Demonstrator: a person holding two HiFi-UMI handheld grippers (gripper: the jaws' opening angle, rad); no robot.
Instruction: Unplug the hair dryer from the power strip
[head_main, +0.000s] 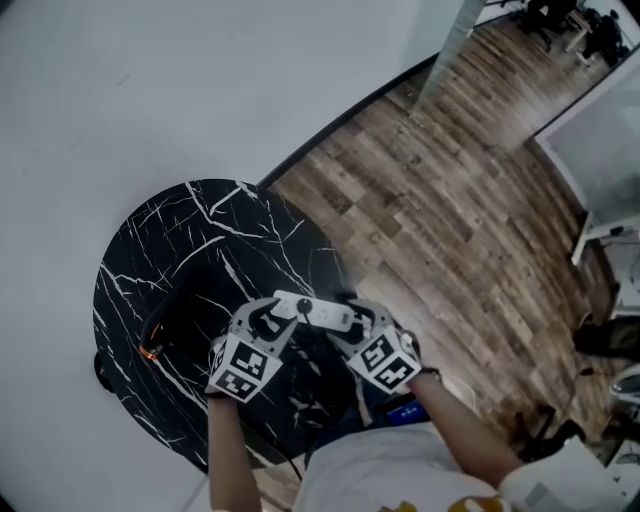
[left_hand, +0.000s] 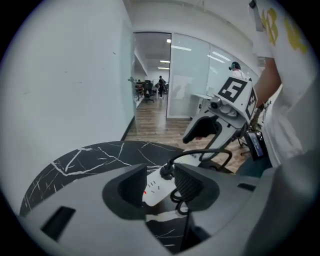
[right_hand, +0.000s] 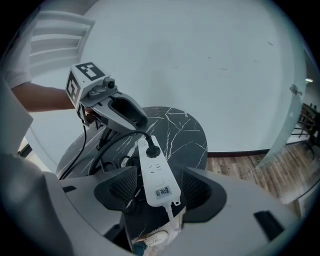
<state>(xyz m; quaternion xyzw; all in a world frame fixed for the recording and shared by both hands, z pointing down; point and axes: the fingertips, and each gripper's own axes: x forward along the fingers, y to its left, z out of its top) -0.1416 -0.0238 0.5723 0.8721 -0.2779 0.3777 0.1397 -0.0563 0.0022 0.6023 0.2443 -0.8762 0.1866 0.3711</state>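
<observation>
Right now strip (right_hand: 158, 176) lies on black marble table (head_main: 180, 240), black plug (right_hand: 152, 150) seated in its far end. L gripper (left_hand: 160, 181): jaws wide, plug & strip end betw. them, not clamped. R gripper (right_hand: 159, 189): jaws wide too, straddling strip's near end, pads not touching.

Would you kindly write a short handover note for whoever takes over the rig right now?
The left hand-held gripper is open, with the black plug showing between its jaws, not gripped. The right hand-held gripper is open around the labelled end of the white power strip, not clamping it. The strip lies on the black marble table, and the plug sits in the socket at its other end.
Done: nothing, the plug is still in.
Left: steady the strip, grip the plug, pull it free.
</observation>
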